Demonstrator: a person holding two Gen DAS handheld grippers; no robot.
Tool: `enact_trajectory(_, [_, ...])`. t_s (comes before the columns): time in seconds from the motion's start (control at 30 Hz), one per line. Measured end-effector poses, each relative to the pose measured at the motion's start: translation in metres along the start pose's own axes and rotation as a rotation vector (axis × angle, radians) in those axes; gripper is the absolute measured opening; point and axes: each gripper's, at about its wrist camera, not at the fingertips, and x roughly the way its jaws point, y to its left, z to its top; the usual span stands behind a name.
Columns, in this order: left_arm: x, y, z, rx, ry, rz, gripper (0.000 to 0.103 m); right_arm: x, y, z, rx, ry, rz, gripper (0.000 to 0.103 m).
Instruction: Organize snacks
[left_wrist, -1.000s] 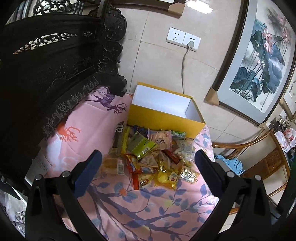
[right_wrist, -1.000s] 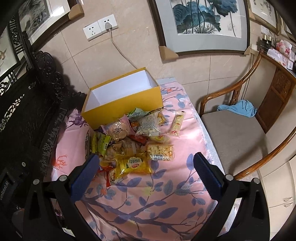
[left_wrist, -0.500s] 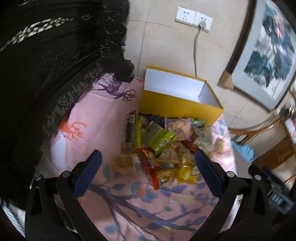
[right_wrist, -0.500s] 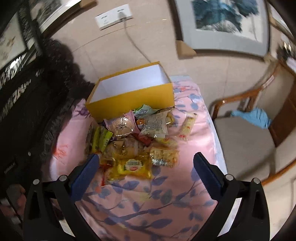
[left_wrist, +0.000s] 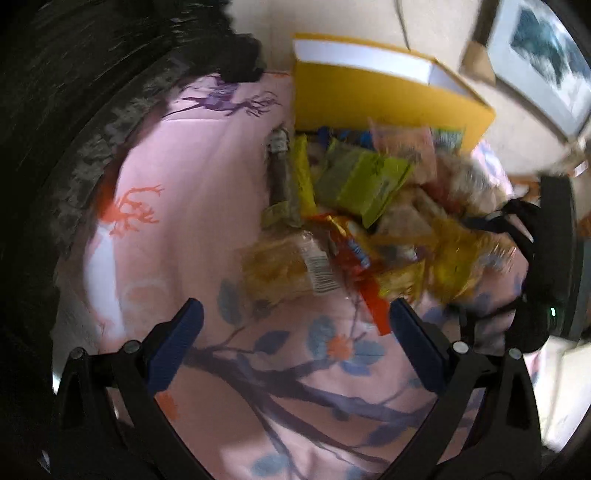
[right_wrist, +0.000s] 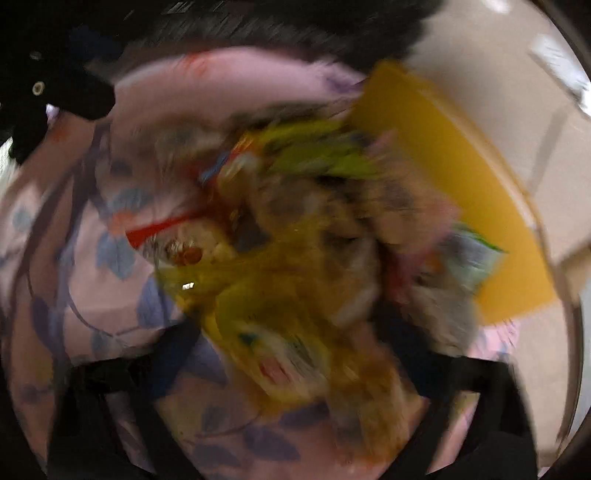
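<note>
No label is readable in the blur. Both views sit closer to the heap of bright snack packets (left_wrist: 369, 206) than before. Left gripper (left_wrist: 295, 332) jaws wide, empty; right gripper (right_wrist: 291, 343) jaws closing around a yellow packet (right_wrist: 280, 302).

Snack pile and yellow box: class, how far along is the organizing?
Done: nothing seen; the snack pile lies on the pink cloth before the yellow box. In hand: right gripper closing over a yellow packet, left gripper open. Left: every snack.

A yellow box with a white inside (left_wrist: 388, 88) stands beyond the jaws. The cloth (left_wrist: 192, 206) is pink, printed with blue leaves, purple branches and an orange deer. Among the snacks, a lime-green packet (left_wrist: 364, 182).
</note>
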Motion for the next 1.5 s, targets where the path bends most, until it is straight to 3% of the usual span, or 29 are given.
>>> enact_trajectory(0.03, [0.007, -0.001, 0.001, 0.026, 0.004, 0.007, 0.101, 0.0, 0.0, 0.001, 0.0, 0.006, -0.022, 0.044])
enact_trajectory(0.1, [0.018, -0.005, 0.005, 0.098, -0.035, 0.006, 0.101, -0.005, -0.013, 0.001, 0.089, 0.034, 0.021, 0.04])
enact_trajectory(0.17, [0.029, -0.006, 0.006, 0.158, -0.092, 0.017, 0.101, -0.021, -0.038, -0.01, 0.365, 0.046, 0.153, 0.039])
enact_trajectory(0.2, [0.039, -0.007, 0.007, 0.213, -0.119, 0.002, 0.101, -0.03, -0.046, -0.021, 0.473, 0.048, 0.177, 0.039])
enact_trajectory(0.33, [0.089, -0.009, 0.008, 0.33, -0.051, -0.023, 0.101, -0.066, -0.046, -0.049, 0.65, 0.024, 0.121, 0.039])
enact_trajectory(0.4, [0.094, -0.014, 0.001, 0.353, -0.139, 0.004, 0.101, -0.087, -0.047, -0.067, 0.771, -0.005, 0.117, 0.039])
enact_trajectory(0.5, [0.095, -0.012, -0.002, 0.288, -0.184, 0.001, 0.101, -0.107, -0.047, -0.079, 0.883, -0.044, 0.093, 0.039])
enact_trajectory(0.63, [0.096, -0.016, 0.001, 0.26, -0.176, 0.009, 0.099, -0.117, -0.045, -0.08, 0.915, -0.052, 0.057, 0.039])
enact_trajectory(0.77, [0.085, -0.018, 0.005, 0.246, -0.12, 0.022, 0.067, -0.12, -0.05, -0.077, 0.909, -0.064, 0.09, 0.039])
enact_trajectory(0.8, [0.078, -0.015, 0.002, 0.227, -0.122, 0.012, 0.044, -0.125, -0.046, -0.074, 0.89, -0.071, 0.084, 0.039])
enact_trajectory(1.07, [0.03, -0.006, -0.005, 0.089, -0.16, 0.022, 0.044, -0.147, -0.025, -0.056, 0.846, -0.129, 0.092, 0.039])
enact_trajectory(1.27, [-0.035, -0.006, -0.007, -0.014, -0.264, -0.197, 0.044, -0.175, -0.022, -0.048, 0.877, -0.243, 0.051, 0.039])
enact_trajectory(1.5, [-0.083, -0.021, 0.026, 0.022, -0.349, -0.294, 0.045, -0.208, -0.06, -0.034, 0.873, -0.408, -0.051, 0.039])
